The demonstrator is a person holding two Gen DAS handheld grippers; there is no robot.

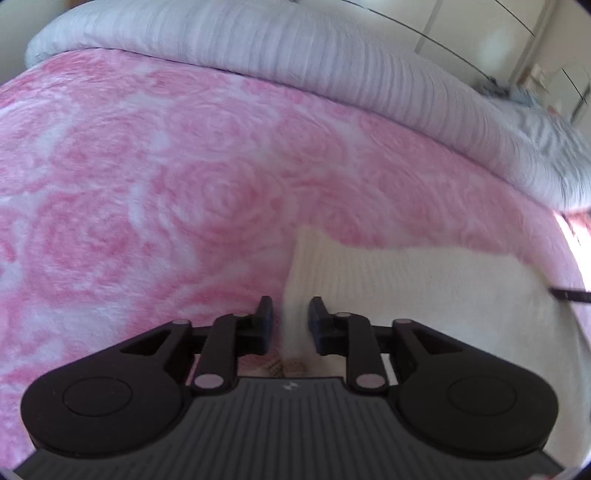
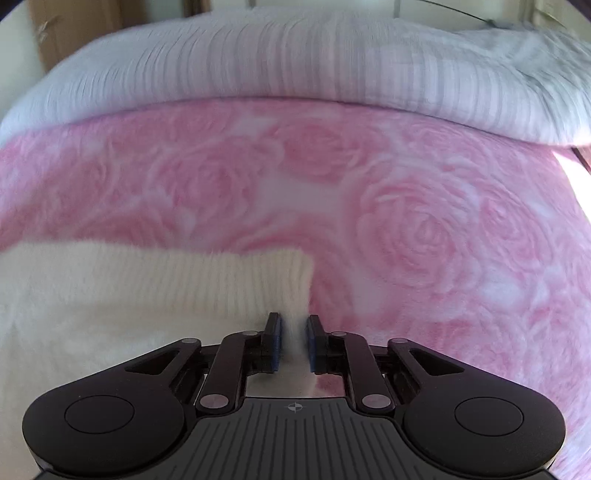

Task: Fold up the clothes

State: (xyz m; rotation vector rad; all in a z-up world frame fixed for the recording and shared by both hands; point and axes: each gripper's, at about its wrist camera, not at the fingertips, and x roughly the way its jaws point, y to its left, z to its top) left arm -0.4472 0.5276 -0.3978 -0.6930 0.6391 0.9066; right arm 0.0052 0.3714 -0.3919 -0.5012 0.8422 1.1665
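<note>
A cream ribbed knit garment (image 1: 406,280) lies flat on a pink rose-patterned blanket (image 1: 166,166). In the left wrist view its left corner reaches up between the fingers. My left gripper (image 1: 290,314) straddles that edge with its jaws a little apart, and the pads do not press the cloth. In the right wrist view the same garment (image 2: 147,280) fills the lower left, its right corner ending just ahead of my right gripper (image 2: 294,328). These jaws also stand slightly apart, with the knit edge between them and a gap on each side.
A rolled grey-white striped duvet (image 1: 295,48) (image 2: 295,55) lies across the far side of the pink blanket (image 2: 424,229). White cupboard doors (image 1: 480,29) stand behind it. A thin dark object (image 1: 569,294) pokes in at the right edge over the garment.
</note>
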